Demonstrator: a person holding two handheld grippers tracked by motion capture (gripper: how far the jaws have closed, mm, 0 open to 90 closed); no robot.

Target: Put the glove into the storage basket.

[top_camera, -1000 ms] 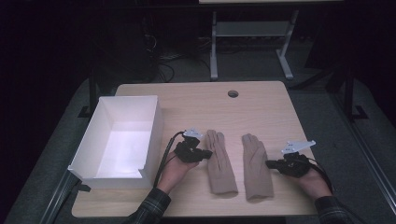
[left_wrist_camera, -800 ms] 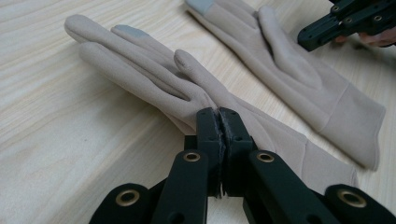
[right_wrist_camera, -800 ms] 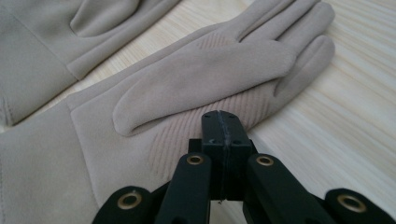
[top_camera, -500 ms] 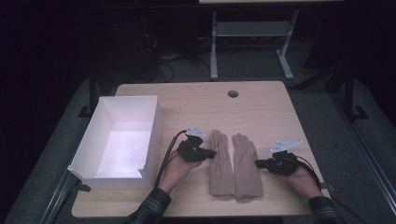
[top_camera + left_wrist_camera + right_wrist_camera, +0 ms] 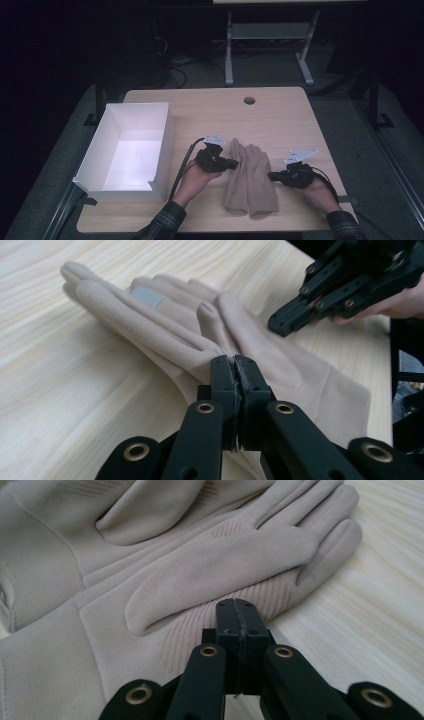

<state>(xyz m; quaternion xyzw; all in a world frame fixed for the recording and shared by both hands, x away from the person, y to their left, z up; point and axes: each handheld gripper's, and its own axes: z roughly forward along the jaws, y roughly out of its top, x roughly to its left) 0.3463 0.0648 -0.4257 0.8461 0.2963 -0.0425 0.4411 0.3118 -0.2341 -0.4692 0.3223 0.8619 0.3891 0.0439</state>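
High view: two beige gloves lie flat side by side, touching, near the front edge of the table, fingers pointing away toward the far side. The left gripper comes in from the left, its tip at the left glove's edge. The right gripper comes in from the right, its tip at the right glove's edge. A white box sits open at the table's left, well apart from the gloves. A round hole marks the far part of the tabletop.

Left gripper view: the left gripper has its jaws pressed together, pads meeting with nothing between them. The tip rests against the side of the nearer glove, just below its thumb. A small grey patch shows on one glove finger. Beyond the gloves the right gripper points in from the far right, tip low at the other glove's edge, its jaws also together.

Right gripper view: the right gripper is closed tight, pads meeting along a thin seam, holding nothing. Its tip sits on the ribbed edge of the nearer glove, just under the thumb. The second glove lies beyond it, overlapping slightly. Bare wood shows at right.
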